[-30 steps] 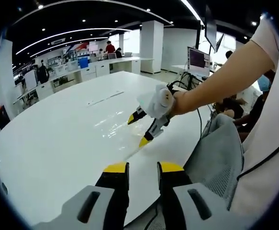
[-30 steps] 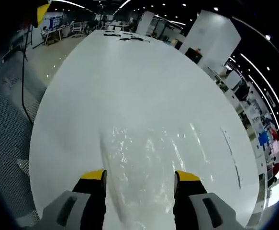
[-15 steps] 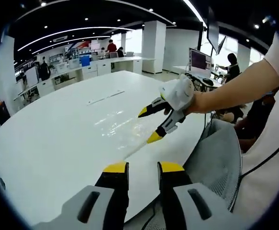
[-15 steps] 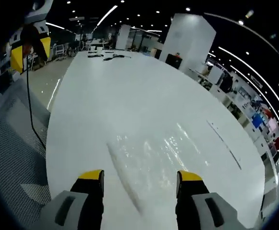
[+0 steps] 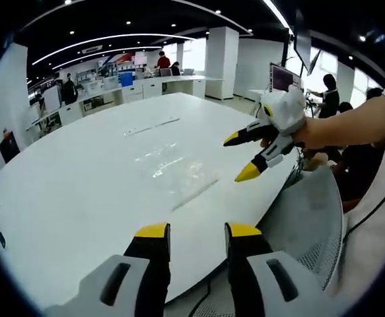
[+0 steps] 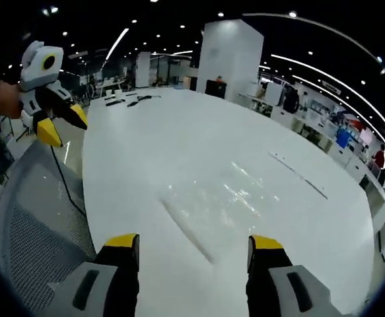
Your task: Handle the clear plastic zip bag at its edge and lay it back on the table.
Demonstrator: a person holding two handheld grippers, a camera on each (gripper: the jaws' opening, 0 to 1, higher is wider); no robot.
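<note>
Lifted clear since earlier, both spread, empty tools point(image 5: 191, 230) point(image 6: 195, 240) hover above the zip bag point(image 6: 209, 201) lying flat on the table point(image 5: 80, 178).

You work at a big white oval table point(image 5: 80, 191), and its top reflects the ceiling lights. On the far part of the table, toward its far edge, you can see a thin dark strip point(image 5: 151, 126) lying flat; in the right gripper view the same strip point(image 6: 298, 175) lies near the right edge. At the far end of the table in that view some dark small things point(image 6: 138, 100) lie, too small to tell. Just beside the near edge stands a grey mesh chair point(image 5: 304, 224). Behind the table are white desks point(image 5: 146, 89), a white pillar point(image 5: 221, 63) and a monitor point(image 5: 280, 77). People point(image 5: 164, 63) stand far in the background.
</note>
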